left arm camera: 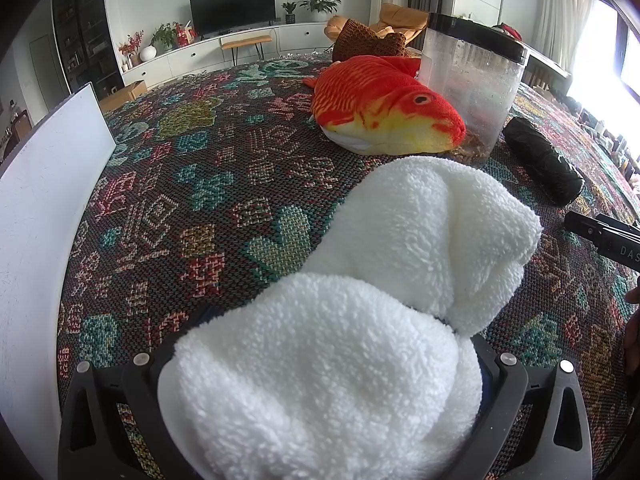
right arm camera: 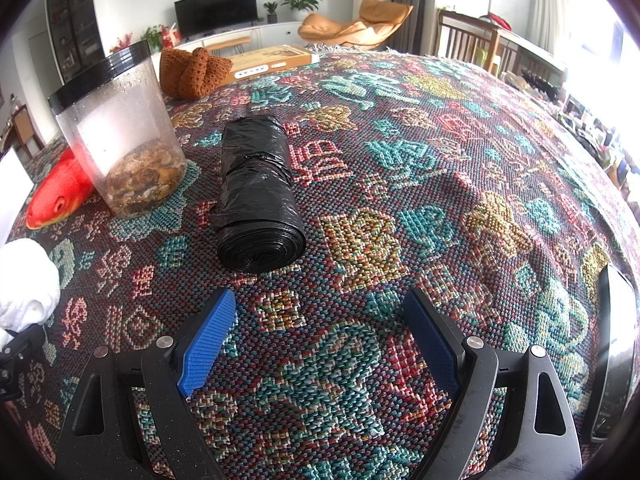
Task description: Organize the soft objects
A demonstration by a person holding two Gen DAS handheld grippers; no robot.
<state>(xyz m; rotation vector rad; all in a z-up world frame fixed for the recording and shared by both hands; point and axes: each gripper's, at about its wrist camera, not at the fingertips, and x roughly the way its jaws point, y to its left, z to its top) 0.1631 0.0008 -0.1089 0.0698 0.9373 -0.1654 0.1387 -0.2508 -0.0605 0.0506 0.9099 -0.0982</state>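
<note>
Your left gripper (left arm camera: 320, 364) has its jaws clamped on the white fleece towel (left arm camera: 372, 300), which drapes forward onto the patterned tabletop (left arm camera: 180, 200). Beyond it lies the plush fish (left arm camera: 384, 108), touching a clear jar (right arm camera: 120, 136) holding brownish bits. Right of that rests a black bag roll (right arm camera: 258, 192). Your right gripper (right arm camera: 320, 336) hovers, jaws spread wide, empty.

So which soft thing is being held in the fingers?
The fluffy white towel, bunched in the left gripper. The orange fish plush and brown knitted thing lie untouched on the patterned cloth.
</note>
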